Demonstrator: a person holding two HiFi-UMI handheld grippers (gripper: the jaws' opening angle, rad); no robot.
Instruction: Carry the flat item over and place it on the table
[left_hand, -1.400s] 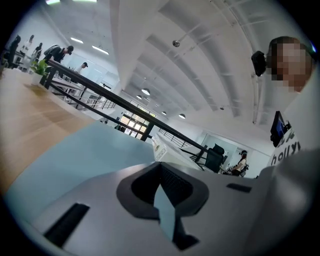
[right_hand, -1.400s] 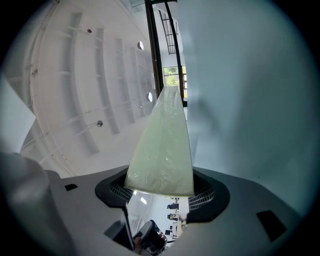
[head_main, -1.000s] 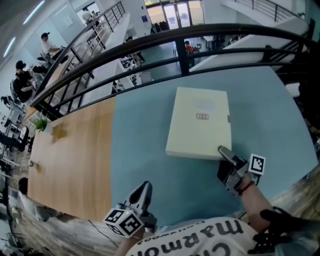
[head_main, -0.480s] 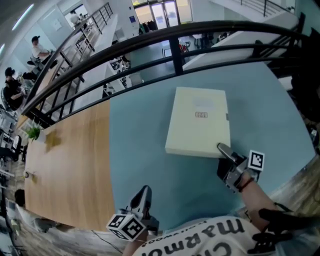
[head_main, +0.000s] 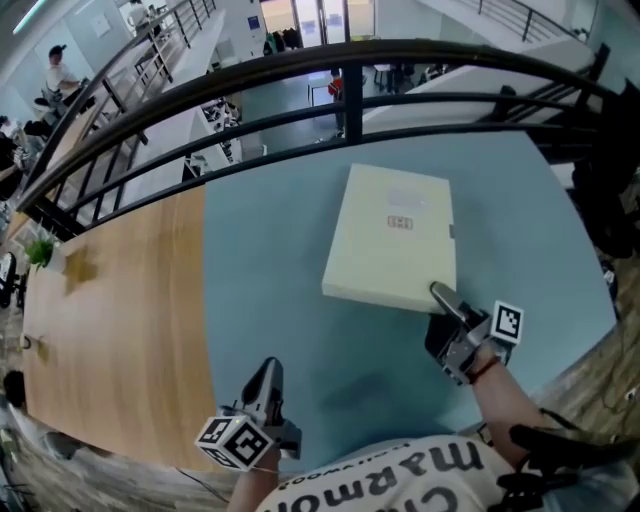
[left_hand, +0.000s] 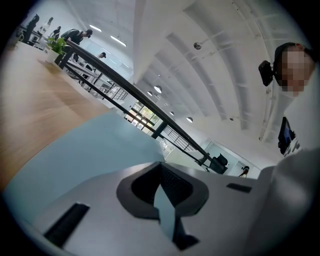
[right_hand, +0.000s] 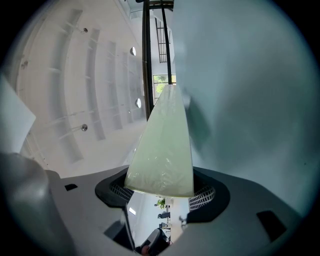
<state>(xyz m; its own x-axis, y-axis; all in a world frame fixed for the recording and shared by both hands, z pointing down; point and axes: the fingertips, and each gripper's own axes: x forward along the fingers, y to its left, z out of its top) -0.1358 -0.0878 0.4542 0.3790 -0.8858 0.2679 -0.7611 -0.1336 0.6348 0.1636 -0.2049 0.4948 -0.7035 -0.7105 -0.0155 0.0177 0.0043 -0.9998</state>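
Note:
A flat cream box (head_main: 392, 240) sits over the blue table top (head_main: 270, 270), toward the right. My right gripper (head_main: 440, 296) is shut on its near right corner, so the box edge (right_hand: 165, 145) fills the space between the pads in the right gripper view. I cannot tell whether the box rests on the table or is lifted a little. My left gripper (head_main: 268, 372) hangs low at the near edge, left of the box and apart from it. Its jaws are together with nothing between them, and in the left gripper view (left_hand: 162, 187) only a thin sliver of blue table shows.
The left part of the table is bare wood (head_main: 110, 320). A dark curved railing (head_main: 300, 80) runs along the table's far edge, with a lower floor and seated people beyond it. A potted plant (head_main: 42, 252) stands at the far left.
My left gripper has drifted left and lower. The right gripper keeps its hold on the box corner, and the box has barely shifted.

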